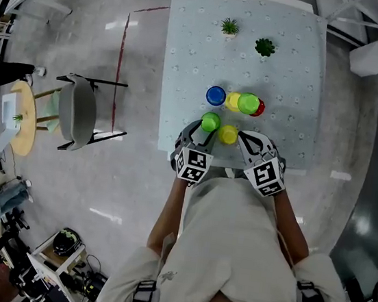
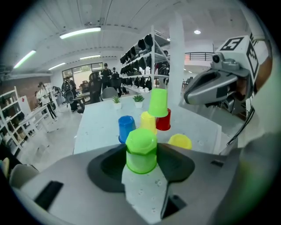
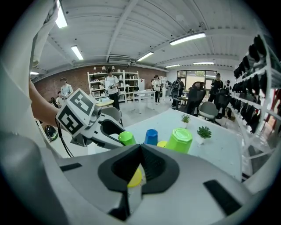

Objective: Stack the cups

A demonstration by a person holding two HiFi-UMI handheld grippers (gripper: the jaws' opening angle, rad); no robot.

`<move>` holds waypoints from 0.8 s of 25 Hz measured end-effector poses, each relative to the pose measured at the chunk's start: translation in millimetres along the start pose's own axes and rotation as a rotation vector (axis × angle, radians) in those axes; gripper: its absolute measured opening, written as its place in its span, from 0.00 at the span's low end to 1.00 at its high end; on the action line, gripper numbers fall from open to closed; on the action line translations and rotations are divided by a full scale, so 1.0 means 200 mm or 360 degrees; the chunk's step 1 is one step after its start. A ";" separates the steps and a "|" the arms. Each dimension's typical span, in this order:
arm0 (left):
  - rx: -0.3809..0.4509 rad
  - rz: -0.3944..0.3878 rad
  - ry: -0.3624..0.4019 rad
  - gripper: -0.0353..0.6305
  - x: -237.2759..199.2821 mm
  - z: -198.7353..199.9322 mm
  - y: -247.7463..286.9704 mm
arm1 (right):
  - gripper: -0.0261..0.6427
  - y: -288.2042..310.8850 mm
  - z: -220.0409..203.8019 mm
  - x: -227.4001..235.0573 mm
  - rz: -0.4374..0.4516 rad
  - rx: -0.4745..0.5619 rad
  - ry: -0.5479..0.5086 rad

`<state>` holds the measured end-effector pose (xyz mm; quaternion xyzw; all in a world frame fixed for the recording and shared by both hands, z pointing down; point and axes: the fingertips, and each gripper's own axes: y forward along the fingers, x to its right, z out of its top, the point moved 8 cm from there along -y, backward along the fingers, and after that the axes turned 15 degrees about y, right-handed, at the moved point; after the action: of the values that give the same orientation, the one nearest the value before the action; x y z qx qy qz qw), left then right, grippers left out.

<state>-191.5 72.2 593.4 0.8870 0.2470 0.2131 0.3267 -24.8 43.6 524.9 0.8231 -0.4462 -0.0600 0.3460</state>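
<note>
A grey chair (image 1: 77, 108) stands left of the table (image 1: 189, 43). The left gripper (image 1: 202, 132) clasps an upturned lime cup (image 1: 210, 122). A blue cup (image 1: 215, 95) and a green-topped cluster (image 1: 248, 103) stand behind it. The right gripper (image 1: 246, 140), jaws together, sits just beside the near yellow cup (image 1: 228, 134).

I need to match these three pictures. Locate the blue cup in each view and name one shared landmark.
Head view: blue cup, left end of the far row of cups.
Left gripper view: blue cup, centre, just behind the near green cup between the jaws.
Right gripper view: blue cup, centre, just above the jaws.
Landmark: the raised green cup, right of it in every view.
</note>
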 end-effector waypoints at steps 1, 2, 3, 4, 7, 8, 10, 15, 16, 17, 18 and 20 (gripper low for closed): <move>0.0011 0.0008 0.0006 0.39 -0.01 0.02 -0.01 | 0.03 0.00 0.01 0.00 0.0001 0.0004 0.0000; 0.0023 0.0016 0.0011 0.39 -0.02 0.03 -0.03 | 0.03 0.00 0.01 0.00 0.0001 0.0008 0.0000; 0.0037 0.0024 0.0016 0.39 -0.03 0.05 -0.04 | 0.03 0.00 0.01 -0.01 0.0001 0.0011 0.0001; 0.0052 0.0031 0.0021 0.39 -0.04 0.07 -0.05 | 0.03 0.00 0.01 -0.01 0.0001 0.0015 0.0001; 0.0104 0.0049 0.0045 0.39 -0.07 0.14 -0.08 | 0.03 0.00 0.02 0.00 -0.0003 0.0025 0.0006; 0.0121 0.0051 0.0055 0.39 -0.08 0.16 -0.09 | 0.03 0.00 0.02 0.00 -0.0007 0.0027 0.0009; 0.0151 0.0053 0.0075 0.39 -0.10 0.21 -0.09 | 0.03 0.00 0.02 0.00 -0.0016 0.0032 0.0017; 0.0198 0.0039 0.0108 0.39 -0.13 0.30 -0.06 | 0.03 -0.02 0.03 0.02 -0.0044 0.0042 0.0041; 0.0205 0.0034 0.0111 0.39 -0.14 0.31 -0.05 | 0.03 -0.02 0.02 0.03 -0.0052 0.0042 0.0048; 0.0210 0.0030 0.0113 0.39 -0.15 0.32 -0.04 | 0.03 -0.02 0.02 0.04 -0.0060 0.0042 0.0056; 0.0215 0.0025 0.0116 0.39 -0.15 0.33 -0.03 | 0.03 -0.02 0.02 0.04 -0.0069 0.0043 0.0063; 0.0225 0.0016 0.0126 0.39 -0.16 0.34 -0.01 | 0.03 -0.03 0.01 0.06 -0.0087 0.0043 0.0079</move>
<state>-180.6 22.0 537.3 0.9000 0.2697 0.2316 0.2523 -15.5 35.6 521.5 0.8409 -0.4157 -0.0429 0.3440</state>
